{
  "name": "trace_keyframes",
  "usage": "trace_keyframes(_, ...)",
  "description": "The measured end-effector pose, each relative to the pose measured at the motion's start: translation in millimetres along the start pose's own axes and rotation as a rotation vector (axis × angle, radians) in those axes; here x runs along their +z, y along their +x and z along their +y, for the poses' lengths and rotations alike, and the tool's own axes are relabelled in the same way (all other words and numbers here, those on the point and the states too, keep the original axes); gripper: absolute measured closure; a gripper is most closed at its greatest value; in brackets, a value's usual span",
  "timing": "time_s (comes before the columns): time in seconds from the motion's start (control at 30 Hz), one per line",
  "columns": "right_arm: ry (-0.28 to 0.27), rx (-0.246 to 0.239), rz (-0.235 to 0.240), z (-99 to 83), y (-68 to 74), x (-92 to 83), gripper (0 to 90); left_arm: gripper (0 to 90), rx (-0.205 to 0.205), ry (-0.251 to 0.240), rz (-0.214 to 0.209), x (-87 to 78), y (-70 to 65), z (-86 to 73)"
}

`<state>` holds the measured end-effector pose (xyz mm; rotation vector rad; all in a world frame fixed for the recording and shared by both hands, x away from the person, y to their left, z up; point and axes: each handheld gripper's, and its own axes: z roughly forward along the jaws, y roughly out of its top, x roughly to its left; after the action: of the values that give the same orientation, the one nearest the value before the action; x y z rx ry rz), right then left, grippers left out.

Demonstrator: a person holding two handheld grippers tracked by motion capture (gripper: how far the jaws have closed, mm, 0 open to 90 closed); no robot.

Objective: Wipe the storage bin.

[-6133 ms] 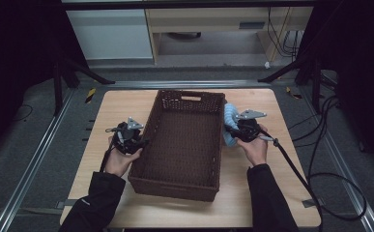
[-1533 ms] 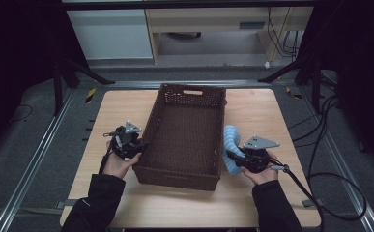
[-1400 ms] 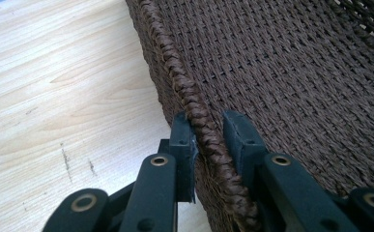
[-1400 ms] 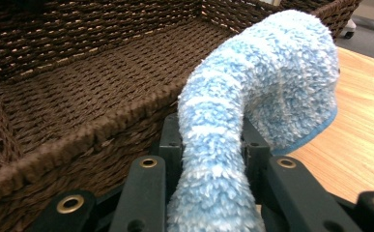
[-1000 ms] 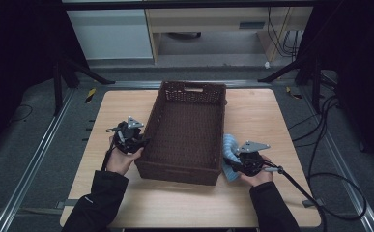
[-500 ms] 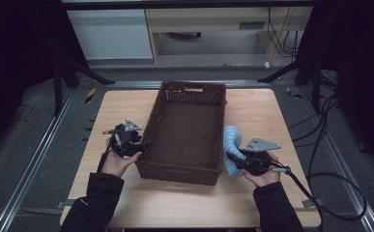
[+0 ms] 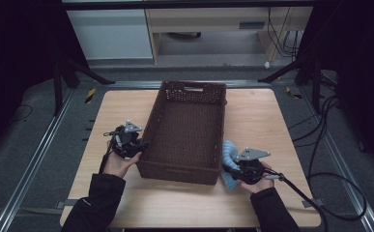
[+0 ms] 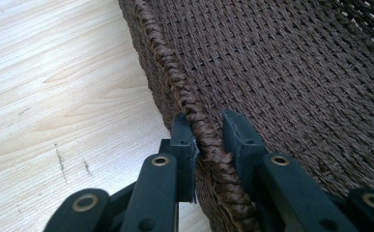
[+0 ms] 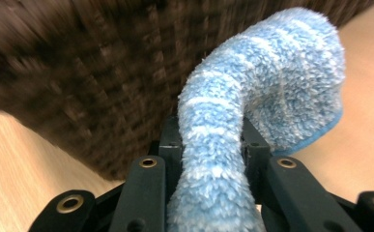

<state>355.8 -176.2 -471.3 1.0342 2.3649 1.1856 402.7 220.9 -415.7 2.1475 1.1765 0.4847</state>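
Note:
A dark brown woven basket (image 7: 193, 88) stands in the middle of the wooden table (image 7: 262, 116). My left gripper (image 7: 141, 145) sits at its left rim near the front corner. In the left gripper view the braided rim (image 8: 167, 63) runs between the jaws of that gripper (image 8: 208, 130), which have just been closing and now pinch it. My right gripper (image 7: 230, 169) is by the basket's near right corner, shut on a fluffy blue striped cloth (image 7: 229, 151). In the right gripper view the cloth (image 9: 281, 72) arches up out of the gripper (image 9: 211, 130) against the basket wall (image 9: 78, 63).
The basket's inside (image 7: 187, 128) holds nothing. Bare tabletop lies to the far left (image 7: 122, 108) and along the near edge. Metal rails (image 7: 44, 145) flank the table, and black cables (image 7: 329, 179) trail over the floor on the right.
My right gripper has brought the blue cloth from beside the basket's far half down to its near right corner, drifting a little in the last second. The left gripper has stayed at the left rim.

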Motion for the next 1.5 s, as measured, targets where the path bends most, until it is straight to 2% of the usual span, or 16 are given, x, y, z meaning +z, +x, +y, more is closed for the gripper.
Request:
trace_keyframes(0.1, -0.083, -0.005, -0.015, 12.2, -1.1, -14.0, 70.4, 75.2, -0.008, 0.000, 0.019, 3.9, -1.4, 3.9)
trace_keyframes(0.27, -0.129, -0.033, -0.037, 23.6, -1.2, -27.1, 70.5, 75.1, -0.015, -0.002, 0.022, 9.8, 1.3, 9.3)
trace_keyframes(0.43, -0.088, -0.035, -0.030, 15.5, -0.4, -16.7, 70.5, 75.1, -0.005, 0.002, 0.025, 10.9, 2.2, 11.1)
trace_keyframes(0.57, -0.002, -0.018, -0.019, 0.9, -1.4, -2.9, 70.6, 75.1, -0.006, 0.001, 0.026, 11.6, 2.6, 11.8)
trace_keyframes(0.67, 0.031, -0.014, -0.005, -6.8, 0.1, 7.2, 70.6, 75.1, -0.007, -0.002, 0.027, 12.6, 3.7, 12.5)
trace_keyframes(0.8, 0.014, 0.001, 0.004, -5.1, 0.4, 3.2, 70.6, 75.1, -0.008, -0.003, 0.028, 14.3, 4.9, 14.1)
trace_keyframes(0.9, -0.036, -0.005, 0.001, 3.1, 2.5, -8.3, 70.6, 75.1, 0.000, 0.002, 0.033, 15.6, 5.5, 15.7)
trace_keyframes(1.0, -0.089, -0.040, -0.021, 13.3, 8.3, -24.4, 70.6, 75.0, -0.001, 0.000, 0.037, 17.1, 6.0, 16.7)
trace_keyframes(1.1, -0.102, -0.052, -0.027, 15.4, 11.8, -30.6, 70.6, 75.1, 0.001, 0.000, 0.036, 17.5, 6.5, 17.0)
trace_keyframes(1.2, -0.082, -0.057, -0.026, 10.5, 13.5, -27.5, 70.7, 75.1, 0.003, 0.001, 0.036, 17.5, 6.3, 17.2)
trace_keyframes(1.23, -0.073, -0.044, -0.018, 6.6, 12.9, -25.0, 70.7, 75.0, 0.004, 0.001, 0.037, 17.4, 6.3, 17.2)
trace_keyframes(1.43, 0.023, -0.026, 0.009, -14.2, 15.4, -8.5, 70.6, 75.1, 0.011, 0.004, 0.045, 17.4, 5.4, 17.5)
trace_keyframes(1.5, 0.035, -0.021, 0.014, -16.4, 16.6, -6.2, 70.6, 75.1, 0.012, 0.005, 0.045, 17.5, 5.4, 17.6)
